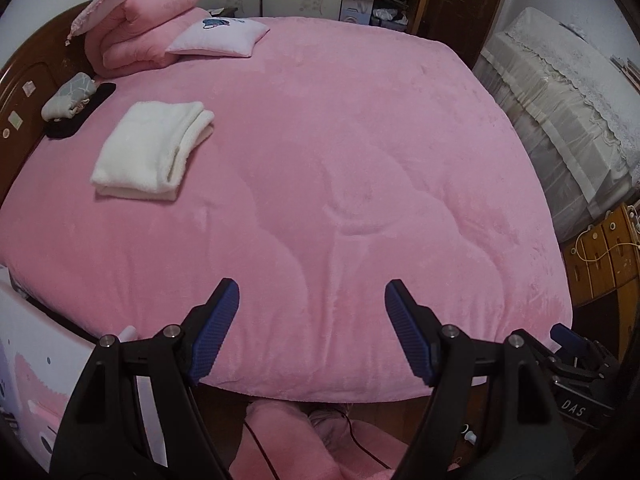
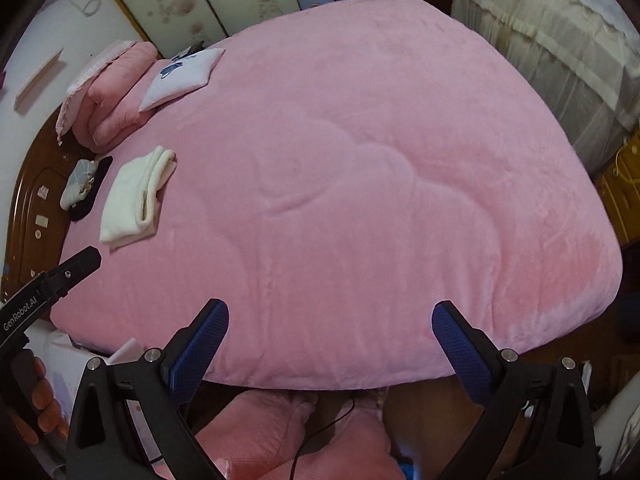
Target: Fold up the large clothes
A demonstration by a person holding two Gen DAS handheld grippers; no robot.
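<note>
A folded white garment (image 1: 154,150) lies on the left part of the pink bed cover (image 1: 340,160), near the headboard; it also shows in the right wrist view (image 2: 136,196). My left gripper (image 1: 312,300) is open and empty, held above the bed's near edge. My right gripper (image 2: 330,316) is open and empty, also above the near edge, to the right of the left one. The right gripper's body shows at the lower right of the left wrist view (image 1: 576,356). Both grippers are well apart from the white garment.
A folded pink quilt (image 1: 140,28) and a small pillow (image 1: 220,38) sit at the head. A grey bundle on a black cloth (image 1: 74,106) lies by the wooden headboard (image 1: 24,92). A covered piece of furniture (image 1: 560,128) stands right of the bed. Pink cushions (image 2: 280,432) lie on the floor below.
</note>
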